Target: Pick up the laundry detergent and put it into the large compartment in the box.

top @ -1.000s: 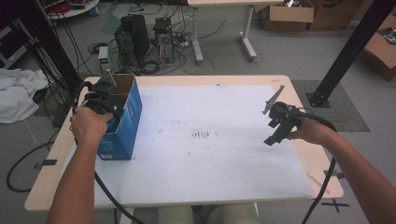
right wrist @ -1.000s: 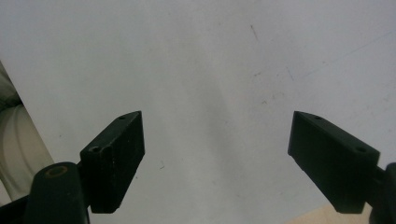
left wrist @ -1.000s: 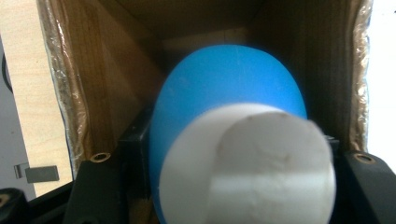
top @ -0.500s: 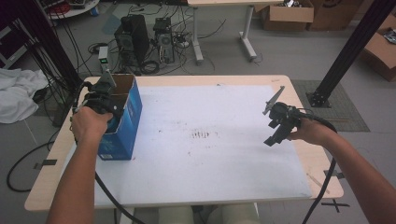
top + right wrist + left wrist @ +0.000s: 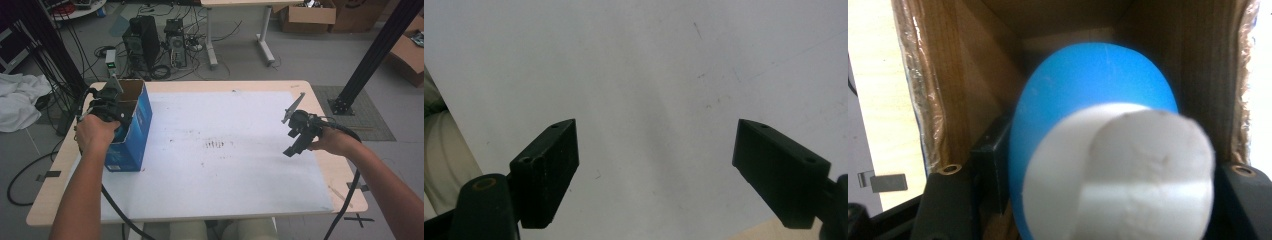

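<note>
High view, left side first: left hand (image 5: pixel 97 132) holds the left claw (image 5: pixel 114 97) tipped down into the open top of a blue box (image 5: pixel 136 135), which stands at the table's (image 5: pixel 320 97) left edge.

Left gripper view: a blue-and-white thing (image 5: pixel 1088 100) sits between the jaws, inside the box. Its long axis runs straight ahead of the claw, with the white blunt end nearest the claw and the rounded blue end deeper in the box. The jaws have just been opening with that thing between them. The left pad looks right against the blue; a thin dark gap shows beside the white end on the right, so it reads as let go, jaws slightly spread. Brown box walls stand close on both sides of the jaws. Judgement: the only clean exit is straight back out along that axis, since any sideways drift would catch a wall or knock the thing.

Middle: white sheet (image 5: pixel 225 180) with a few dark marks, nothing on it.

Right: right claw (image 5: pixel 294 140) is held above the sheet, well apart from the box, jaws spread wide with nothing between them. The left claw is by far the nearer to the thing.
</note>
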### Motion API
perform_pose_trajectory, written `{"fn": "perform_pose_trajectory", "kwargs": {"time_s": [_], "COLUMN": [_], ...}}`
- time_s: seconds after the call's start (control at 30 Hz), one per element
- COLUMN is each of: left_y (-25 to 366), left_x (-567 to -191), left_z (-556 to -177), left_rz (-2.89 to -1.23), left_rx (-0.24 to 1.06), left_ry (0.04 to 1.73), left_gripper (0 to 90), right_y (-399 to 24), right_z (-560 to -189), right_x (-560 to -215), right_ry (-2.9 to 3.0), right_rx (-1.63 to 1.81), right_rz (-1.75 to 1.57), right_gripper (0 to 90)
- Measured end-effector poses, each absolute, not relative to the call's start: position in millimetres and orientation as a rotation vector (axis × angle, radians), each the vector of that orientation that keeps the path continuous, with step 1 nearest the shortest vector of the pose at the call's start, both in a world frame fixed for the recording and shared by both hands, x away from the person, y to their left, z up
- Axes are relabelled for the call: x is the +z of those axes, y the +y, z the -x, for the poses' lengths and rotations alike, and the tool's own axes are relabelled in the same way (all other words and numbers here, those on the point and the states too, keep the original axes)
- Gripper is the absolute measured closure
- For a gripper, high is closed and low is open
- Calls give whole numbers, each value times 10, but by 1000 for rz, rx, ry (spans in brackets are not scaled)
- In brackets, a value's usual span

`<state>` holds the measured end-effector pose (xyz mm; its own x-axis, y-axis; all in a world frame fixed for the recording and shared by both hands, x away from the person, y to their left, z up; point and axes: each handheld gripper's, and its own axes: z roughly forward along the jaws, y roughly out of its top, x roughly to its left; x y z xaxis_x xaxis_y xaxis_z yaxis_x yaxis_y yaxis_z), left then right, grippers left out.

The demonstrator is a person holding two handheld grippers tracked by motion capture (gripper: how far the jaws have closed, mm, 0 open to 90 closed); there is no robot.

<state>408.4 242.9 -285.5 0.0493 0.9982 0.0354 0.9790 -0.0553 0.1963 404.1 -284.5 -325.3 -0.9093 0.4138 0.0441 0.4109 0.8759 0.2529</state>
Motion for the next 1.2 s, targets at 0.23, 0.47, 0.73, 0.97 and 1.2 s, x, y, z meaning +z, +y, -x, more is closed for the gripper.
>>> {"fn": "perform_pose_trajectory", "kwargs": {"time_s": [0.23,0.47,0.73,0.97,1.2], "left_y": [2441,2459,2476,2483,2491], "left_x": [-2831,-2792,-2733,-2668,-2586], "left_z": [-4067,-4047,-4019,-3986,-3951], "left_rz": [-2166,-2147,-2126,-2111,-2098], "left_rx": [249,255,263,282,299], "left_ry": [2072,2070,2065,2054,2044], "left_gripper": [339,322,319,297,276], "right_y": [-2840,-2834,-2834,-2836,-2839], "right_z": [-4033,-4021,-4007,-3992,-3972], "right_x": [-3243,-3220,-3203,-3181,-3162], "right_ry": [3031,3027,3025,3020,3016], "right_rx": [404,407,407,412,414], "right_rz": [-663,-665,-658,-655,-655], "right_gripper": [186,186,187,186,186]}}
